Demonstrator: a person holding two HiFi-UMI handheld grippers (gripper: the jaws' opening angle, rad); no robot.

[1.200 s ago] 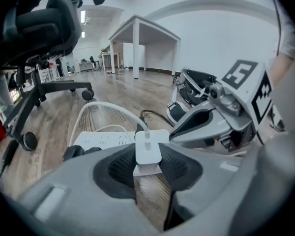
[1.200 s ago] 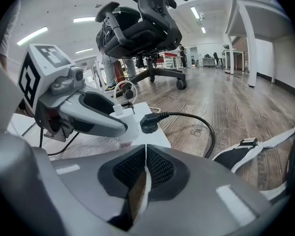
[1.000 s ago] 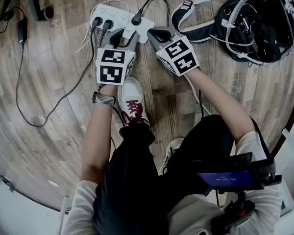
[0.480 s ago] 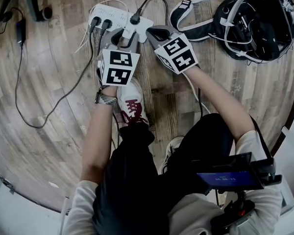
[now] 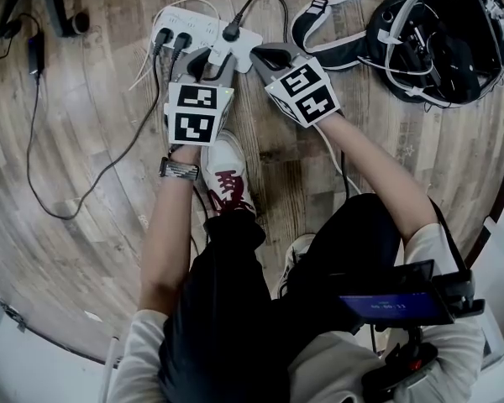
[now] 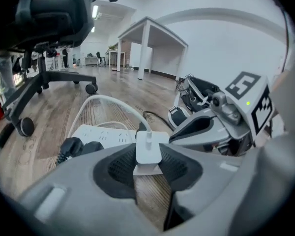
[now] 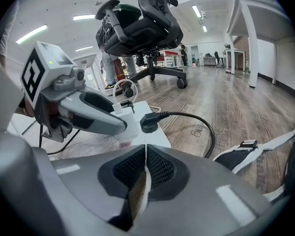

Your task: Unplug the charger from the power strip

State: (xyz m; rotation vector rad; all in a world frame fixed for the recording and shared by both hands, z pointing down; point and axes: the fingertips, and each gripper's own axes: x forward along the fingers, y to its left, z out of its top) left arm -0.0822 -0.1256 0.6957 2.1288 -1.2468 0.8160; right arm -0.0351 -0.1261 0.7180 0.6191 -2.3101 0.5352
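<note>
A white power strip [image 5: 193, 28] lies on the wooden floor ahead of me. A small white charger [image 6: 148, 150] with a white cable stands at its near end, and my left gripper [image 6: 148, 165] is shut on it. From these views I cannot tell whether its pins still sit in the socket. In the head view the left gripper [image 5: 213, 62] sits over the strip's right end. My right gripper [image 5: 265, 57] is shut with nothing in it, tips at the strip's end [image 7: 155, 140]. A black plug [image 7: 148, 122] sits in the strip beside the charger [image 7: 119, 116].
Two more black plugs [image 5: 172, 40] occupy the strip's left end. A black bag with straps [image 5: 437, 40] lies on the floor to the right. An office chair [image 7: 147, 28] stands beyond the strip. My shoe [image 5: 227, 175] is just behind the grippers, and a loose black cable [image 5: 67, 187] lies to the left.
The left gripper shifted slightly right and back while keeping hold of the charger. The right gripper stays at the strip's end.
</note>
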